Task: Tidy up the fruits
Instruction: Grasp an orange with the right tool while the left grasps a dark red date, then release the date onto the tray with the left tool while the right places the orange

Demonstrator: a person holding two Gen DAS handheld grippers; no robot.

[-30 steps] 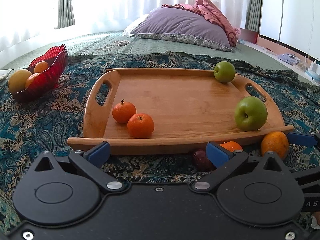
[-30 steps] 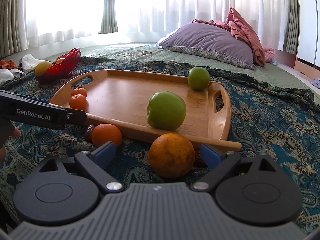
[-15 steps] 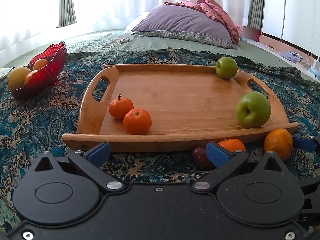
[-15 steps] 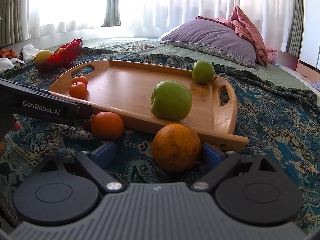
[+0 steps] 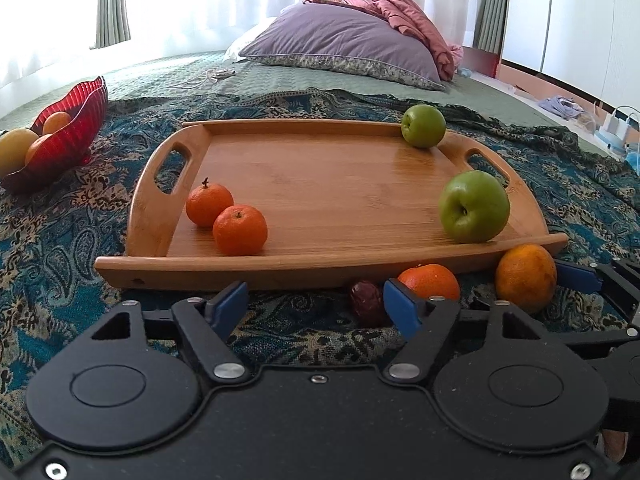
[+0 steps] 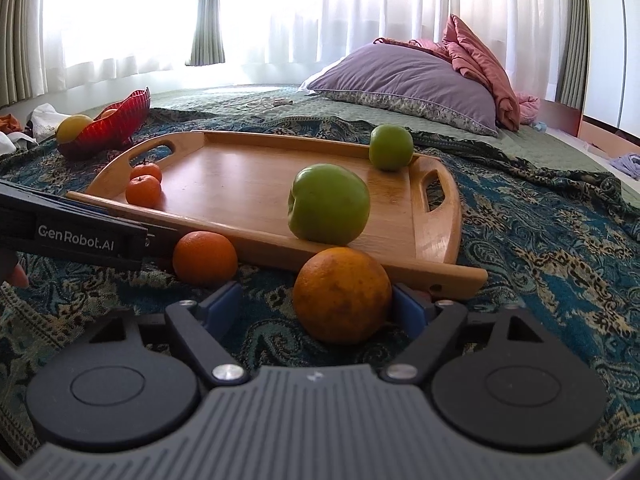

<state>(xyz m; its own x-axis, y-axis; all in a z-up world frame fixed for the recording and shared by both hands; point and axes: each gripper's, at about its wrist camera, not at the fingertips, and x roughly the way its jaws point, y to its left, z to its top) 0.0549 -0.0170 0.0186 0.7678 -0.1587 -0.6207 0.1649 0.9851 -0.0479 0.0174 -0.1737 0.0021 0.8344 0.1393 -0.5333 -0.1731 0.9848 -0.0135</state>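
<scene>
right tool (image 6: 316,306) gapes wide around the big orange (image 6: 342,295) on the bed, just short of the tray (image 6: 240,184); next, close. left tool (image 5: 316,304) open, empty.

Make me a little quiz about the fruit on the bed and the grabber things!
1. True or false: both green apples, the big one and the small one, sit on the wooden tray.
2. How many small oranges are on the tray? A) one B) two C) four
3. Fill in: the right gripper is open around the big ____ on the blanket.

Key: 1 true. 2 B. 3 orange.
</scene>
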